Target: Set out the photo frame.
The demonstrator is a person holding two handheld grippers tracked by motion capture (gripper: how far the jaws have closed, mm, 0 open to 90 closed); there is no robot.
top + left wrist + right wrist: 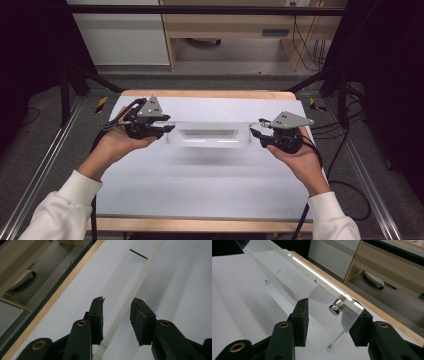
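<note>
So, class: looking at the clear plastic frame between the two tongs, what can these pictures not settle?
- High view: whether the left tongs touch the clear frame; too small.
- Left gripper view: the frame's near end, cut off by the bottom edge.
- Right gripper view: whether the right pad presses the frame; the clear panel covers it.

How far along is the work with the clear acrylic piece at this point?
Done: each hand-held gripper is at one end of the clear acrylic piece, left, right. In hand: its edges lie between both pairs of jaws, with gaps at the pads in the gripper views, so no firm grip is visible; a shadow beneath suggests it may be off the white table. Left: probably clamping it and moving it, though where is not shown.
</note>
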